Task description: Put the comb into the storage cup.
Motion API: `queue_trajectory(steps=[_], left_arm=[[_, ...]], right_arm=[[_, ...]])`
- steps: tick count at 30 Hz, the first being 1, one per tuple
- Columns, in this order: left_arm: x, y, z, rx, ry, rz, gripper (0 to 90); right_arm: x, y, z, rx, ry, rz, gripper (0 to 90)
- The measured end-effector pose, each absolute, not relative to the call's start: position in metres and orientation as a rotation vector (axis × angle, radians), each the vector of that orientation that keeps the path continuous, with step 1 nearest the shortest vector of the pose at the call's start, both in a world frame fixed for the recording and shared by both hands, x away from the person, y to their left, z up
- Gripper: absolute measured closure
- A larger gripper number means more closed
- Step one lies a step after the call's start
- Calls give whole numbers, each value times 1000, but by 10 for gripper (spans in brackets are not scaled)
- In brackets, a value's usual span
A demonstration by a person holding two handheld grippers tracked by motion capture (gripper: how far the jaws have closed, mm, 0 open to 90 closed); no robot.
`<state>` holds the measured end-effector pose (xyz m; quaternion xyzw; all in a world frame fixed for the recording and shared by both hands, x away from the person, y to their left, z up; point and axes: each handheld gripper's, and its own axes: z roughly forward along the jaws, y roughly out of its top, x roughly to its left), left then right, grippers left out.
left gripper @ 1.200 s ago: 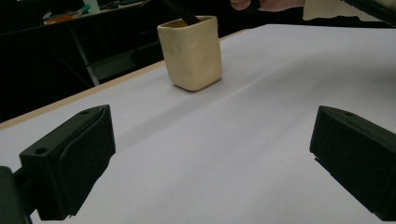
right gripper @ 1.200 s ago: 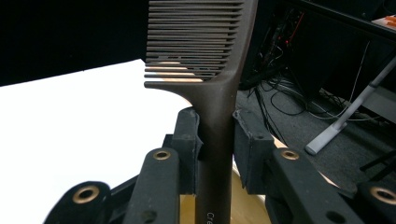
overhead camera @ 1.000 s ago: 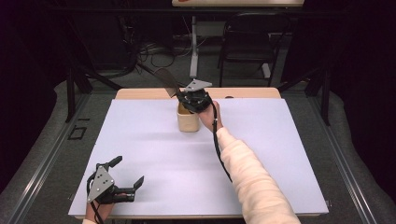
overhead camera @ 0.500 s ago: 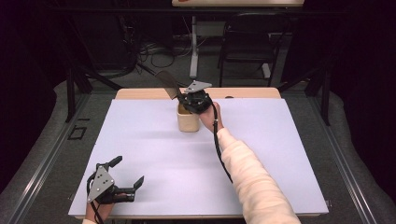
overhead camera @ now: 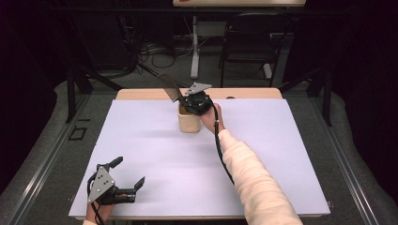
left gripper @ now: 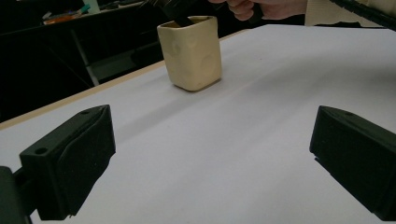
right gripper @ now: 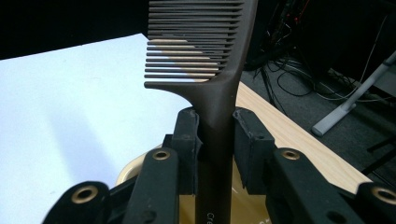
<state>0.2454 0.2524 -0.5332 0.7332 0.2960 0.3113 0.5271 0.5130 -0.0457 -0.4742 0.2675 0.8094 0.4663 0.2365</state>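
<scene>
The right gripper [overhead camera: 187,99] hangs over the cup [overhead camera: 188,120] at the far middle of the white surface [overhead camera: 281,154], its jaws clenched on the handle of a dark comb [right gripper: 212,79]. The comb's toothed end sticks up and away from the cup; its lower end seems to dip inside the cup, though the jaws hide it. The left gripper [overhead camera: 127,174] rests at the near left corner, well apart, jaws spread wide and holding nothing.

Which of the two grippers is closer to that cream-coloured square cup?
The right gripper: it holds a dark comb directly over the cream square cup. The left gripper sits open at the table's near edge.
</scene>
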Motion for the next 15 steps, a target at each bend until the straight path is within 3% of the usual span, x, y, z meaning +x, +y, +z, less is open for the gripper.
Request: queue_trajectory(steps=[10,15], left_arm=[[245,252,-533,1750,705,744,3],[245,253,-533,1747,706,746,3]], right_arm=[[513,-46,-476,742,2228,1266,709],[510,-45,-473,808,2274,1211,488]])
